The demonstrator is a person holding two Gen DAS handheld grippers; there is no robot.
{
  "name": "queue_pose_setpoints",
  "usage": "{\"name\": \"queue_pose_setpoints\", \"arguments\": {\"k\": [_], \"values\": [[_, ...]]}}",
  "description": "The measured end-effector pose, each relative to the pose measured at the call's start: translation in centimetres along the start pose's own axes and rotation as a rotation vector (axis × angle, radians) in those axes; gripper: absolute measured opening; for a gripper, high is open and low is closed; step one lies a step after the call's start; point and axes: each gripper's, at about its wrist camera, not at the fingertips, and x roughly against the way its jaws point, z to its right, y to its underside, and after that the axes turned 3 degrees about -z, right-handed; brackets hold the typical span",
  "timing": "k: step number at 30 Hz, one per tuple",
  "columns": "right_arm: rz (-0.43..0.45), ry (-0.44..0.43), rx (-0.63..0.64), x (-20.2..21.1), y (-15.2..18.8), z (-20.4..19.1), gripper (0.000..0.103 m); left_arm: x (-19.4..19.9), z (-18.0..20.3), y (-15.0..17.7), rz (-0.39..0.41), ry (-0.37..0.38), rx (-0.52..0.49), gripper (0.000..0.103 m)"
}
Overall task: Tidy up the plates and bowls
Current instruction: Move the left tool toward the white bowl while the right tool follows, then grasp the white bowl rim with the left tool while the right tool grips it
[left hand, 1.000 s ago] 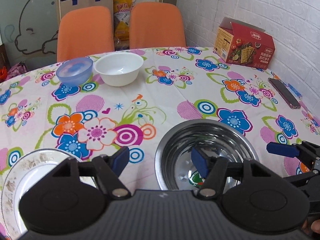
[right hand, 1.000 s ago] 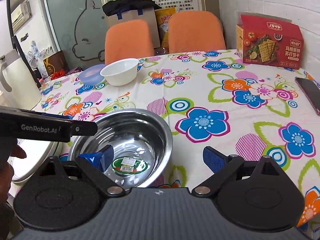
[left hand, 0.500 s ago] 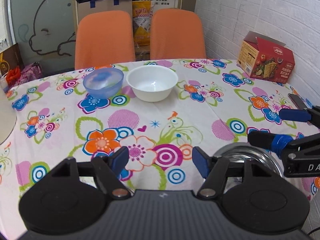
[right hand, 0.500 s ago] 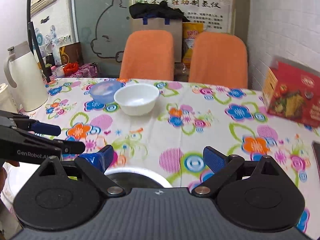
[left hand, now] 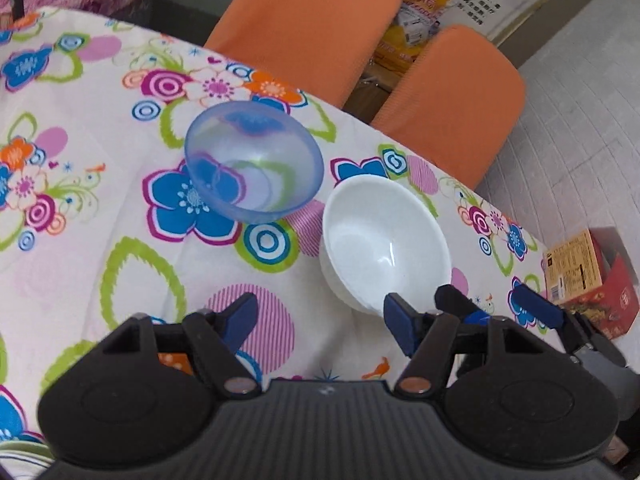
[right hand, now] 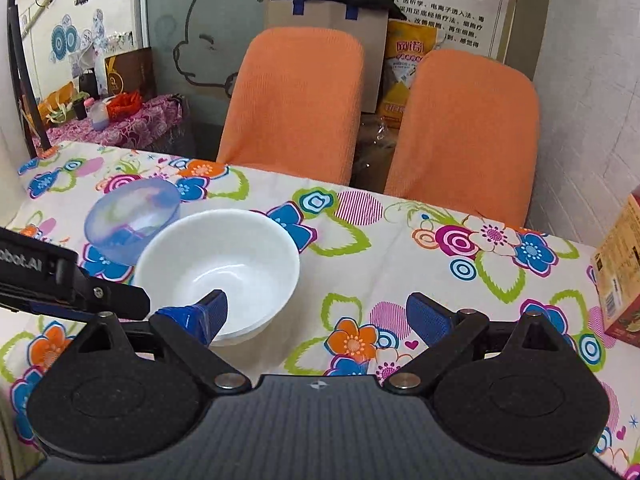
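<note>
A translucent blue bowl (left hand: 254, 164) and a white bowl (left hand: 386, 248) stand side by side on the floral tablecloth (left hand: 120, 248). My left gripper (left hand: 320, 316) is open and empty, hovering just short of both bowls, its right finger near the white bowl's front rim. My right gripper (right hand: 320, 314) is open too. Its left fingertip overlaps the near rim of the white bowl (right hand: 224, 264); whether they touch I cannot tell. The blue bowl (right hand: 132, 220) sits behind and left of the white one. The right gripper (left hand: 496, 306) also shows beside the white bowl in the left wrist view.
Two orange chairs (right hand: 296, 96) (right hand: 464, 132) stand behind the table's far edge. A red cracker box (left hand: 588, 280) sits at the right edge of the table. The left gripper's body (right hand: 60, 280) crosses the left of the right wrist view. A cluttered side table (right hand: 120, 120) is at the far left.
Both grippers have moved forward across the table, from the steel bowl and the plate to the white and blue bowls. The steel bowl and plate are out of view. Both stayed open.
</note>
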Motion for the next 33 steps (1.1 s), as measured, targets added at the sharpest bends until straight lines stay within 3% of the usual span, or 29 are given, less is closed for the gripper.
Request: {"name": "queue_pose_setpoints", "arguments": {"k": [10,17,19,20,23,26,33], "values": [[-0.041,-0.052,0.078,-4.7,-0.9,-0.2,0.084,-4.2,0.9,-2.3,-0.030,-0.034,0.150,0.067],[-0.023,-0.107,0.108,-5.2,-0.8,-0.7,0.083,-5.3,2.1,-2.8,-0.019,-0.039,0.123,0.066],[-0.024,-0.138,0.112,-5.3,-0.8,-0.9,0.082,-5.8,2.4,-2.9,-0.038,-0.027,0.106,0.057],[-0.032,-0.151,0.114,-5.2,-0.8,-1.0,0.081,-5.9,2.5,-2.9,-0.039,-0.020,0.090,0.043],[-0.063,-0.197,0.114,-5.0,-0.6,-1.5,0.081,-6.1,2.6,-3.1,-0.056,-0.016,0.047,0.031],[-0.092,-0.241,0.068,-4.5,-0.3,-1.6,0.081,-6.1,2.3,-3.3,-0.080,0.013,0.043,0.031],[-0.102,-0.226,0.022,-2.2,-0.6,-2.3,0.082,-5.5,2.6,-2.6,-0.115,0.056,0.009,0.031]]}}
